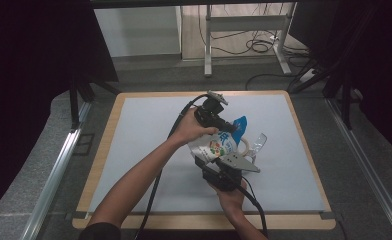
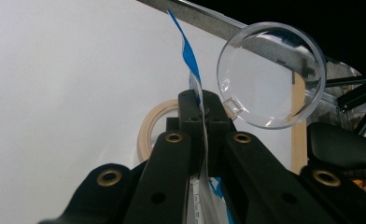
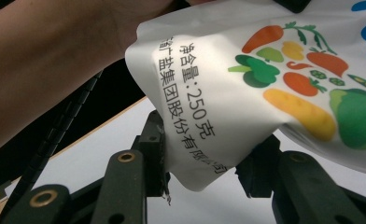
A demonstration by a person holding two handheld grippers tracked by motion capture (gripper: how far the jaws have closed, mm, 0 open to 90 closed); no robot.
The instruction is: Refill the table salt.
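Observation:
A white and blue bag (image 1: 223, 143) printed with vegetables is held up over the middle of the table between both grippers. My left gripper (image 1: 224, 123) is shut on the bag's thin blue top edge (image 2: 186, 51), the film pinched flat between its jaws. My right gripper (image 1: 211, 161) grips the bag's white lower corner (image 3: 204, 144) from below, jaws pressed on either side of it. A clear plastic jar (image 1: 257, 144) lies on the mat just right of the bag; its round mouth (image 2: 270, 74) faces the left gripper view. A tan ring (image 2: 154, 125) lies beside the jar.
The grey mat (image 1: 144, 150) covers a wooden table top (image 1: 104, 150). Black curtains hang left and right, and a desk frame with cables (image 1: 249, 35) stands beyond the far edge. Both gripper cables trail toward the near edge.

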